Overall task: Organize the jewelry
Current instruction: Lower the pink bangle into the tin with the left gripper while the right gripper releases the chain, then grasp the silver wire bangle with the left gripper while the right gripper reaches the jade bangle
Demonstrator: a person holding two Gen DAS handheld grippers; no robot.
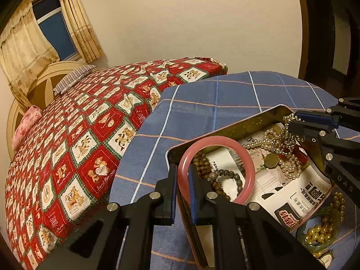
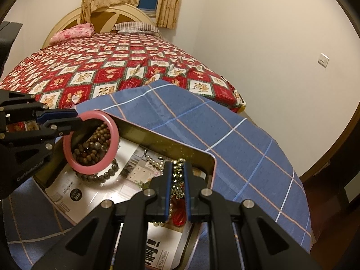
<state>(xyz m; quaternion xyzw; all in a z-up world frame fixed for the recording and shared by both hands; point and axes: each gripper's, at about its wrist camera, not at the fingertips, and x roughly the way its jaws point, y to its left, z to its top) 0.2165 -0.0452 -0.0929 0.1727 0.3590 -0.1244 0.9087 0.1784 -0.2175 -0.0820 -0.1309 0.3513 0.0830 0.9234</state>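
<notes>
At lower centre, the left gripper [image 1: 181, 177] is pinching the pink bangle [image 1: 216, 168] over the tin [image 1: 225, 128]; at right, the right gripper [image 1: 299, 119] is clamping a gold bead chain [image 1: 286, 132]. Pearls and wooden beads are lying inside; more beads [image 1: 324, 229] are waiting outside, lower right.

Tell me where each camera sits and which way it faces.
Left wrist: on the left gripper, angled down at the tin; its fingers pinch the pink bangle; the right gripper enters from the right.
Right wrist: on the right gripper, angled down; its fingers pinch a gold bead chain; the left gripper enters from the left.
Shared: tin, bangle, blue checked cloth, bed.
</notes>
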